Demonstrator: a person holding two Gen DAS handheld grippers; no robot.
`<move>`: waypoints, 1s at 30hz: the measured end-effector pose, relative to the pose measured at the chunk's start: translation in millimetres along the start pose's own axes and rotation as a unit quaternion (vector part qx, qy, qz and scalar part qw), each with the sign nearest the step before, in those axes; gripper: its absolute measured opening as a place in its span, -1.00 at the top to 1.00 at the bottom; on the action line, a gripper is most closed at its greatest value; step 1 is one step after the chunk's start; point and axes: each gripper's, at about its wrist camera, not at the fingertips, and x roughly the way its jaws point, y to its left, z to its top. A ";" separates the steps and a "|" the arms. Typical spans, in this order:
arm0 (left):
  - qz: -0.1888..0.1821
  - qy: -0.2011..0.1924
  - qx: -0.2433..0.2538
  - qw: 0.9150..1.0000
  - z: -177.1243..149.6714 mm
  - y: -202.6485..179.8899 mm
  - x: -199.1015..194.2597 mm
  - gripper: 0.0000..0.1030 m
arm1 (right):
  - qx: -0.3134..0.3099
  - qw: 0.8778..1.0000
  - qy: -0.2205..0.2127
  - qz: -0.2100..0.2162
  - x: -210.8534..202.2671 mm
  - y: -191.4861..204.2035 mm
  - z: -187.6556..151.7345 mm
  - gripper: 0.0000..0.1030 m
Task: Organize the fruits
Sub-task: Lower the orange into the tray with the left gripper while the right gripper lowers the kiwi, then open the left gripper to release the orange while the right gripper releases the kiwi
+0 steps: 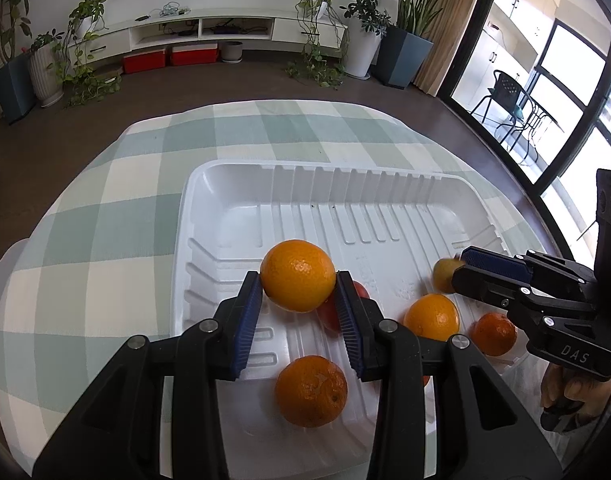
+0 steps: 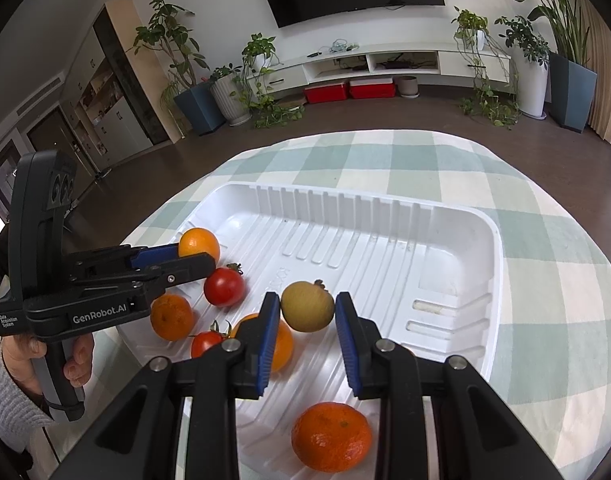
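My left gripper (image 1: pixel 298 280) has its jaws clamped on an orange (image 1: pixel 297 275), held over the white tray's (image 1: pixel 385 184) left side. My right gripper (image 2: pixel 308 305) has its jaws gripping a yellow-green fruit (image 2: pixel 307 306) above the tray middle. Four more oranges (image 2: pixel 331 436) and two tomatoes (image 2: pixel 224 286) lie in the tray, on the checked tabletop (image 1: pixel 105 208).

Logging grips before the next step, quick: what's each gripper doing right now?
Left gripper: shut on an orange, held above the white tray.
Right gripper: shut on a yellow-green fruit over the same tray.
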 end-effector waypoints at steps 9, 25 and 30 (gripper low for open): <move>0.002 0.000 0.000 1.000 2.0 -0.5 1.8 0.32 | 0.000 1.000 0.000 0.000 5.8 -3.0 3.4 0.39; 0.011 -0.006 0.010 1.000 0.3 -8.4 -1.4 0.32 | 0.000 1.000 -0.002 0.003 8.9 -1.7 5.4 0.39; 0.014 -0.008 0.009 1.000 -2.2 -8.8 -4.9 0.32 | -0.002 1.000 -0.004 0.004 10.7 -0.4 6.6 0.39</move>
